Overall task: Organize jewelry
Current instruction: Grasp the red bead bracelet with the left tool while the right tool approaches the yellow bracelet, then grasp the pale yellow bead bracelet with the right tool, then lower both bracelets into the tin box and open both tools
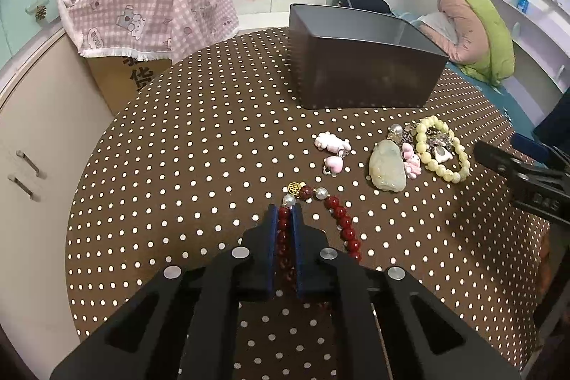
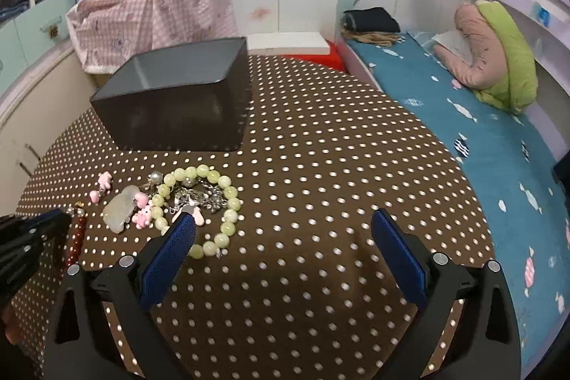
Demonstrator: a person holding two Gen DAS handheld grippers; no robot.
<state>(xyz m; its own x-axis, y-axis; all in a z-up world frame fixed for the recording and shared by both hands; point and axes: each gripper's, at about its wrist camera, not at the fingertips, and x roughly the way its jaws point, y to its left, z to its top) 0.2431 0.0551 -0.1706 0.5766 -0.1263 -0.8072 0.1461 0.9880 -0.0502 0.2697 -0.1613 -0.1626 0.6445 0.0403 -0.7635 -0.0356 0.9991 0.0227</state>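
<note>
Where the left wrist view looks along its fingers, the left gripper (image 1: 284, 214) is clamped on one run of the red bead bracelet (image 1: 342, 219), which lies on the polka-dot tablecloth (image 1: 199, 145); its pearl beads and gold charm (image 1: 294, 187) sit just beyond the fingertips. Item: dark grey storage box (image 1: 363, 73), open-topped, at the far side of the table; nothing can be made out inside it from this angle. Item: pink bear charm with heart (image 1: 333, 152), loose, between bracelet and box. Item: pale green jade pendant (image 1: 386, 171), just beside a small pink rabbit charm (image 1: 412, 162). Item: yellow-green bead bracelet (image 1: 441, 148), ringed around a tangle of silver chain and charms (image 1: 436, 139). The right gripper (image 1: 527, 177) shows at the right edge; its state cannot be read here.

Seen from the right wrist view, the right gripper (image 2: 283, 225) hangs with its fingers wide apart, holding nothing, its left pad (image 2: 171, 251) overlapping the yellow-green bead bracelet (image 2: 228, 202) in the picture. Contact cannot be told. The jade pendant (image 2: 119, 211), pink charms and storage box (image 2: 178, 109) appear as listed; the left gripper (image 2: 53, 223) and red beads (image 2: 76, 237) show at the left edge.

Status, as judged: sorting is barely begun. Every visible piece lies outside the box; the red bracelet is gripped but not lifted clear.
</note>
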